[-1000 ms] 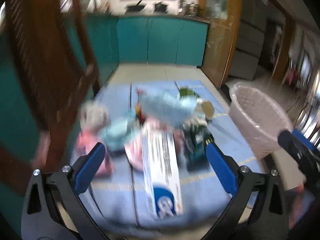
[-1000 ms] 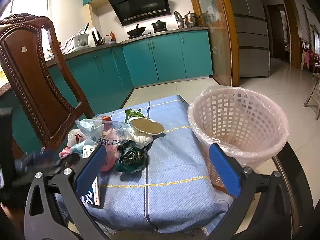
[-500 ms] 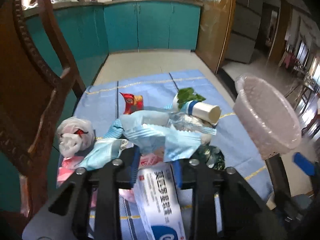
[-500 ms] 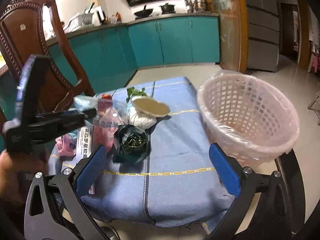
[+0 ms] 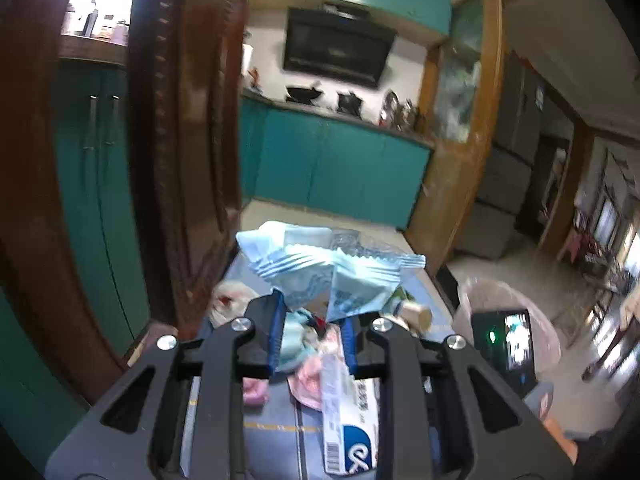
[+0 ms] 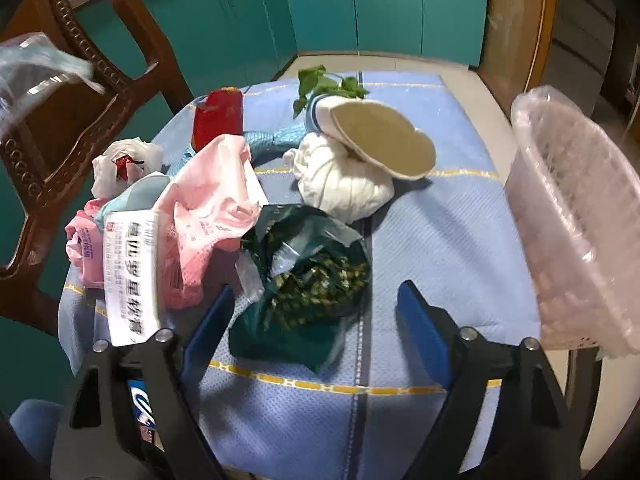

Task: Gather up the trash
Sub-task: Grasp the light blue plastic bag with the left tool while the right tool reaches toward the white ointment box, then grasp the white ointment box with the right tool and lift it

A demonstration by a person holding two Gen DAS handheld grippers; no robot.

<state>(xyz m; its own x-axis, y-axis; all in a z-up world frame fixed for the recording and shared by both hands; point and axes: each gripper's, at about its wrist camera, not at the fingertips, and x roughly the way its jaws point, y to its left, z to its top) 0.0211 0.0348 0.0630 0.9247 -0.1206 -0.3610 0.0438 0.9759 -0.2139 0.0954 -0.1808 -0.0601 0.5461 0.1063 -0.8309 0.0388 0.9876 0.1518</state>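
Right wrist view is filled by the blue-clothed surface (image 6: 420,240), with the pink perforated plastic basket lined with a clear bag (image 6: 576,216) at its right edge. Heaped on the left half are a pink plastic bag (image 6: 208,204), a white knotted bag (image 6: 344,188) with a paper cup (image 6: 380,144) lying against it, a dark green patterned wrapper (image 6: 304,280), a long white printed carton (image 6: 128,268) and a red packet (image 6: 218,118). The right gripper (image 6: 312,328) hangs low over the green wrapper with its fingers spread and nothing between them.

In the left wrist view, the left gripper (image 5: 312,332) is raised above the pile, its fingers pinching the lower edge of a crumpled pale blue plastic package (image 5: 320,272), which is held clear of the surface.

The step in hand is judged to be carrying this package to the basket. The pinch should be kept firm, since only an edge is caught. The package is best moved high across the pile, brought fully over the basket opening, and released only once past the rim, so that the light film is not left draped on the liner.
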